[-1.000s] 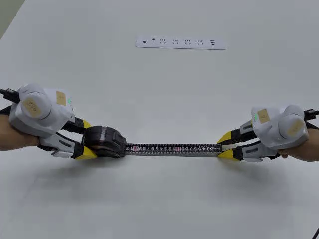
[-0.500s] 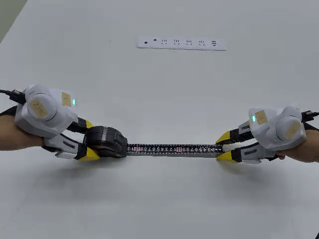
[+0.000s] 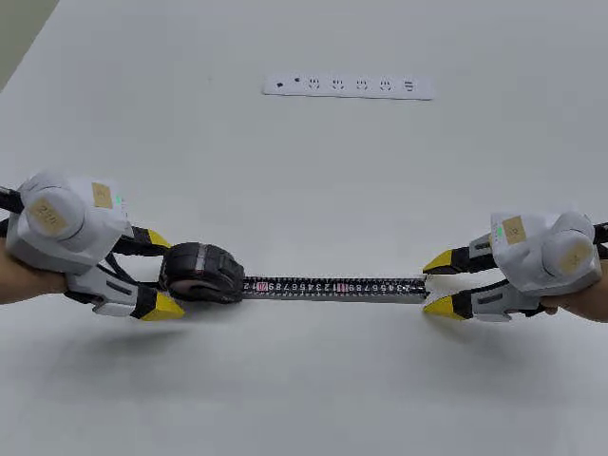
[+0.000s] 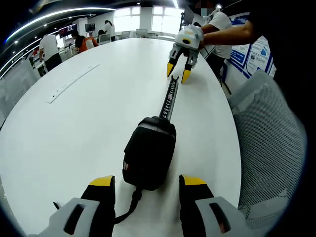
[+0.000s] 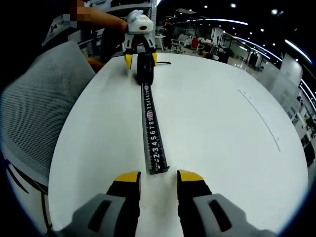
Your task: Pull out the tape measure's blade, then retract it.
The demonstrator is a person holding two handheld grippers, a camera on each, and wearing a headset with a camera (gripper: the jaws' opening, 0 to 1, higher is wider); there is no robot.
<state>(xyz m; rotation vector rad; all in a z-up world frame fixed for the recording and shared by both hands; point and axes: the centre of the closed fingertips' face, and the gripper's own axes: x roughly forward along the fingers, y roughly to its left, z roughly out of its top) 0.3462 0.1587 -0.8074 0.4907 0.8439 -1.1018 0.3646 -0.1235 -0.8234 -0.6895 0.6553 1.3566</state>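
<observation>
White tabletop [image 3: 304, 161] carries the tape measure [image 3: 199, 273] near its near edge, blade [image 3: 332, 286] out and lying flat. Your left tongs [image 3: 161, 273] stand spread either side of the case, not touching it. Your right tongs [image 3: 438, 283] gape just off the blade's tip. Your head view catches a power strip [image 3: 348, 85] toward the far edge (the gripper views show a mesh chair [image 4: 269, 128] instead).

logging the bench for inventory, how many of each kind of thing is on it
tape measure: 1
power strip: 1
claws: 2 (left claw, right claw)
total: 4
</observation>
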